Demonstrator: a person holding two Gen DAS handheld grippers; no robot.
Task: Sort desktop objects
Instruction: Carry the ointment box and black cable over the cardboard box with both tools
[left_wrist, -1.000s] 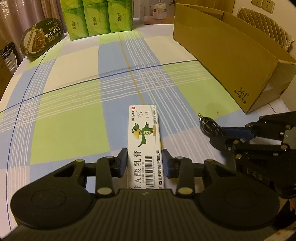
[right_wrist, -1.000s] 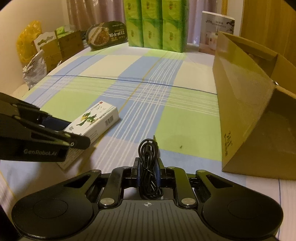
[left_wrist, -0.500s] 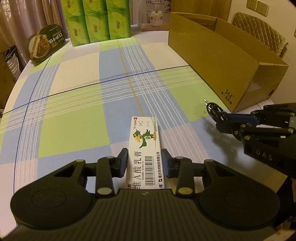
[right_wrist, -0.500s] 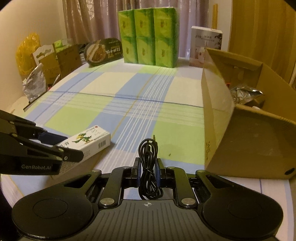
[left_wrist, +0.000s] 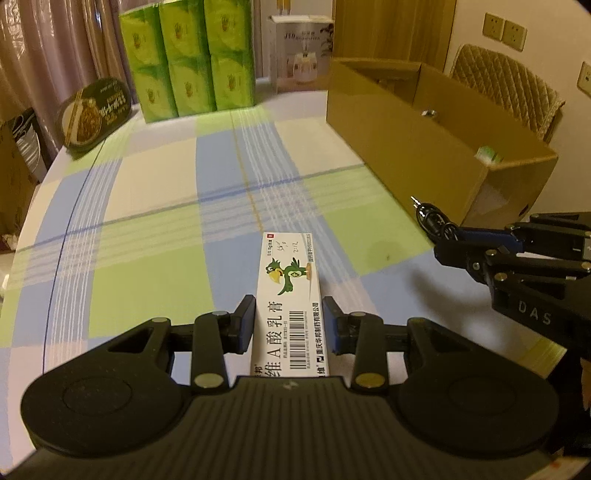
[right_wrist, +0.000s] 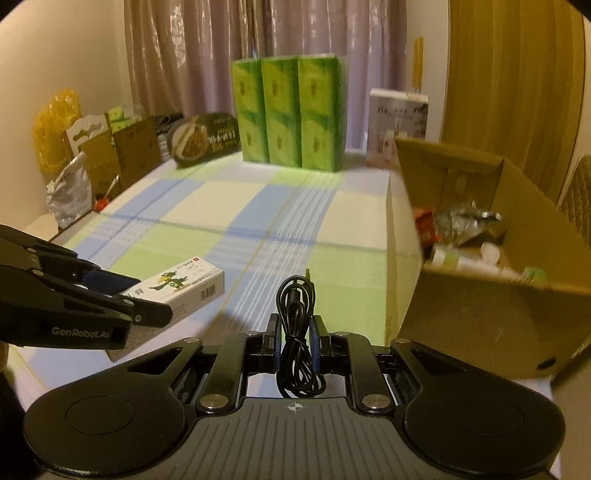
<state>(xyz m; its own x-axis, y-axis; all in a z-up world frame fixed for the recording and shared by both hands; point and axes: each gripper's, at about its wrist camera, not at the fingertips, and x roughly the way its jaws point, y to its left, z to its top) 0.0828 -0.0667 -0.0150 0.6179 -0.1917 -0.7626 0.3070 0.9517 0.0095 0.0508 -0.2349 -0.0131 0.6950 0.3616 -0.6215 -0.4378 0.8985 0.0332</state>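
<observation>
My left gripper (left_wrist: 289, 320) is shut on a white ointment box (left_wrist: 290, 291) with a green parrot picture and holds it above the checked tablecloth. The box also shows in the right wrist view (right_wrist: 177, 290). My right gripper (right_wrist: 294, 334) is shut on a coiled black cable (right_wrist: 297, 332) and holds it lifted, just left of the open cardboard box (right_wrist: 476, 314). In the left wrist view the cable (left_wrist: 430, 218) hangs near that box's (left_wrist: 417, 147) front corner.
The cardboard box holds a foil bag (right_wrist: 465, 221) and small bottles. Green tissue packs (left_wrist: 190, 59), an oval food tray (left_wrist: 94, 112) and a white carton (left_wrist: 301, 55) stand at the table's far edge. Bags and cartons (right_wrist: 92, 162) stand left of the table.
Both grippers have risen with their loads. The right gripper moved toward the cardboard box, whose inside now shows.
</observation>
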